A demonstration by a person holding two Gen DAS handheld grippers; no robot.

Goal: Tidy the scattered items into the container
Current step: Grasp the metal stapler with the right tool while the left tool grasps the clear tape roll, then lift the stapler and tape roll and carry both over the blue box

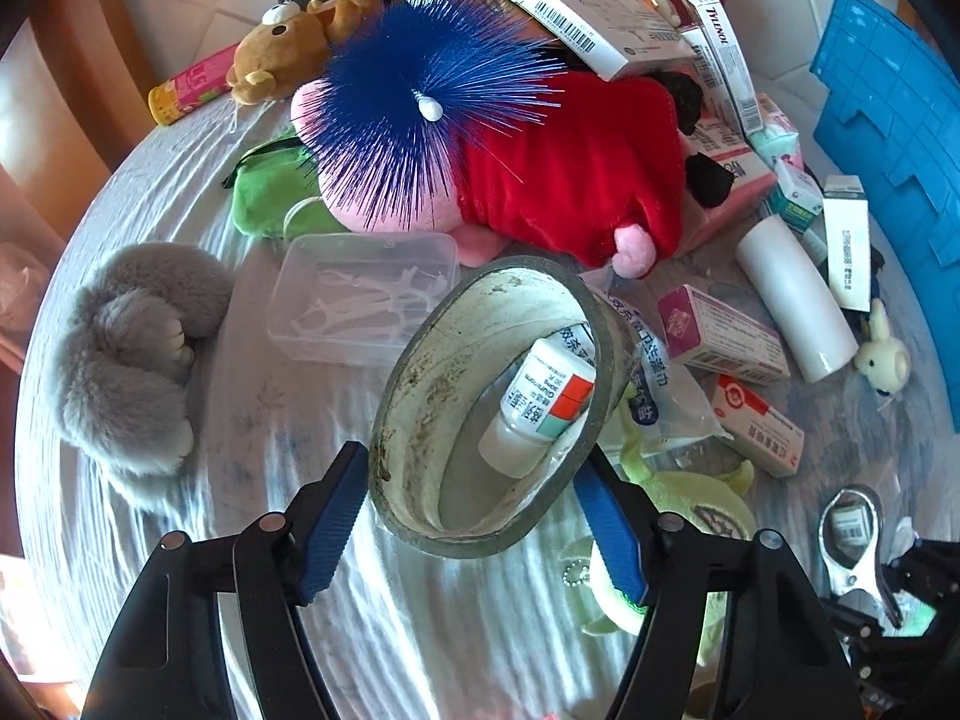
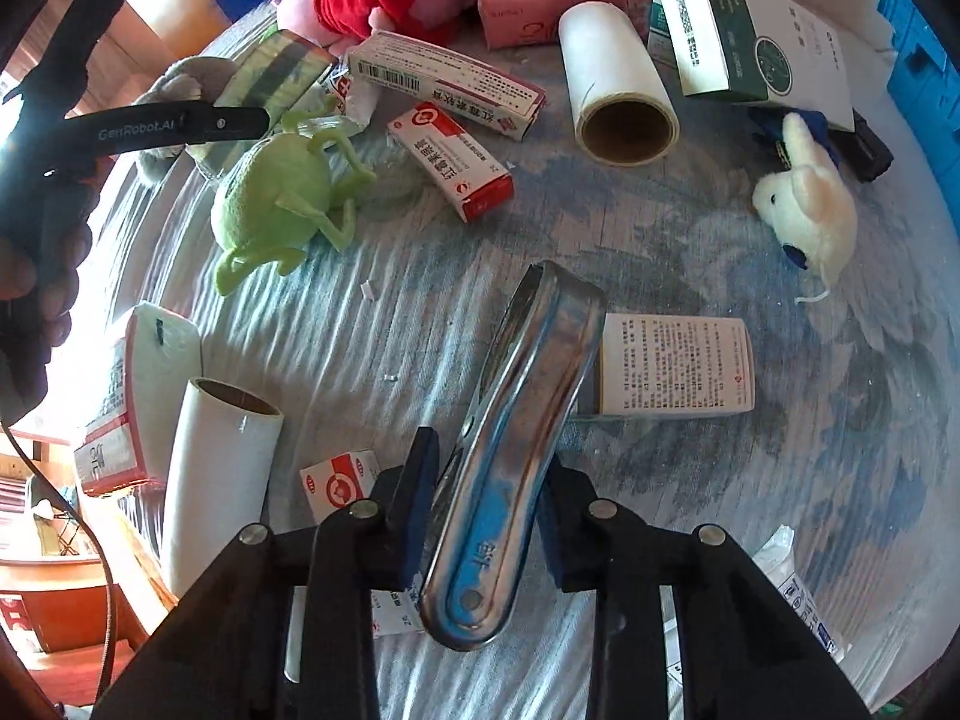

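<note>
In the left wrist view my left gripper (image 1: 474,516) has its blue pads (image 1: 336,516) against both sides of a dirty grey tape roll (image 1: 414,420), which stands tilted on the pale cloth. A small white bottle (image 1: 540,402) shows through its hole. In the right wrist view my right gripper (image 2: 486,516) is shut on a shiny metal spring clip (image 2: 516,438) that points away over a white leaflet box (image 2: 672,366). The same clip (image 1: 852,546) appears low on the right in the left view. A blue crate (image 1: 888,138) stands at the right edge.
The cloth is strewn with medicine boxes (image 2: 450,162), white paper rolls (image 2: 618,78), a green plush (image 2: 276,198), a white rabbit plush (image 2: 810,204), a grey plush (image 1: 132,360), a clear floss box (image 1: 360,300), a blue bristle brush (image 1: 426,102) and a red-dressed pink plush (image 1: 564,168).
</note>
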